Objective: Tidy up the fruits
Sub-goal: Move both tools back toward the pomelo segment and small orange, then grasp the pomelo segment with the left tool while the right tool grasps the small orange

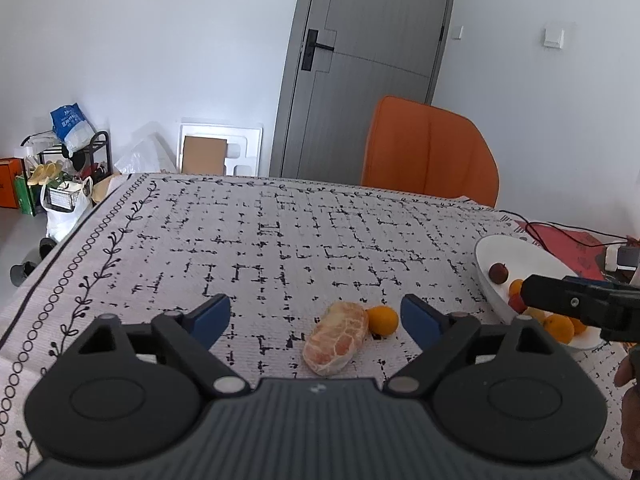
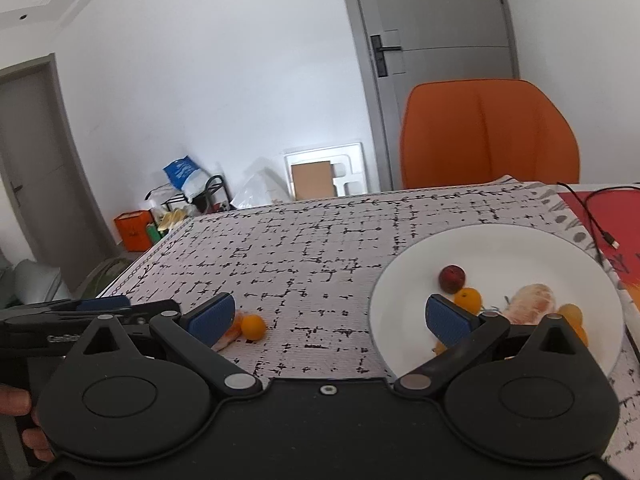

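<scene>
A peeled orange (image 1: 335,337) and a small orange fruit (image 1: 383,320) lie on the patterned tablecloth between the fingers of my open left gripper (image 1: 316,318), which is empty and just above them. In the right wrist view the small orange fruit (image 2: 253,326) lies left of the white plate (image 2: 404,280). The plate holds a dark red fruit (image 2: 452,279), a small orange (image 2: 468,299), a peeled orange (image 2: 532,304) and more small oranges. My right gripper (image 2: 330,318) is open and empty, over the plate's left rim. The plate also shows in the left wrist view (image 1: 504,252).
An orange chair (image 1: 430,152) stands behind the table's far edge. A black cable (image 2: 592,216) and a red mat (image 2: 608,208) lie right of the plate. The right gripper's body (image 1: 580,304) reaches over the plate. Boxes and bags sit on the floor at the left.
</scene>
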Motion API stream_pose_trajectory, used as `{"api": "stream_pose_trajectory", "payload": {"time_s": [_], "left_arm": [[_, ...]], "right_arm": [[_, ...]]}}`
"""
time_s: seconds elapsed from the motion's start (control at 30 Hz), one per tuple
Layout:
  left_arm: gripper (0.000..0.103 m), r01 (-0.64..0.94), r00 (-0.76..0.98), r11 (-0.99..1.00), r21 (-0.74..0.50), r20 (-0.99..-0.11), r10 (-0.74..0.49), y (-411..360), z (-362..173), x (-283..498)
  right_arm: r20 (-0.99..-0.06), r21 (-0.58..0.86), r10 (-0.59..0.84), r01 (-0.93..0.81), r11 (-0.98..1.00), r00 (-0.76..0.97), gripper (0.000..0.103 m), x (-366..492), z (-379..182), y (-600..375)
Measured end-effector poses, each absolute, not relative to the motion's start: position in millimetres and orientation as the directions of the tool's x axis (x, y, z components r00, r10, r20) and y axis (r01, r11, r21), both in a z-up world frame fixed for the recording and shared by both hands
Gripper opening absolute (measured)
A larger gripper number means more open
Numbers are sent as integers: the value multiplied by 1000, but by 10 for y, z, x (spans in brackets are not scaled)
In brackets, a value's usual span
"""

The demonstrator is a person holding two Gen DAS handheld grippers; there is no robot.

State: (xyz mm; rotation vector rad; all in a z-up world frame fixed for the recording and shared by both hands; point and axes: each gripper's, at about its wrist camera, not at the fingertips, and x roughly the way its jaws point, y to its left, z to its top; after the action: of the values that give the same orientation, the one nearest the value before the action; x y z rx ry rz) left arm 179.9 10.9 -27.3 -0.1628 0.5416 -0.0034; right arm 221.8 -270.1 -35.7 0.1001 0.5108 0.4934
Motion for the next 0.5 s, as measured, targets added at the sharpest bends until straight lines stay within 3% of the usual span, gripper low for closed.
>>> {"api": "stream_pose_trajectory", "payload": {"time_s": [0.13,0.27,0.5], "left_arm": [[75,-24,836,987,-159,-544,-67,101,-358,1909],[60,-18,811,986,-166,-580,-83,102,-452,2008],[56,6,789,986,-164,-606,-105,76,-530,2145]], "right_arm": [[-452,216,506,-461,861,734,100,2270,-360,-2664],[-478,210,523,-487,848,705,86,2336,-388,-2622],[-505,210,533,-503,838,679,70,2421,-429,-2552]]}}
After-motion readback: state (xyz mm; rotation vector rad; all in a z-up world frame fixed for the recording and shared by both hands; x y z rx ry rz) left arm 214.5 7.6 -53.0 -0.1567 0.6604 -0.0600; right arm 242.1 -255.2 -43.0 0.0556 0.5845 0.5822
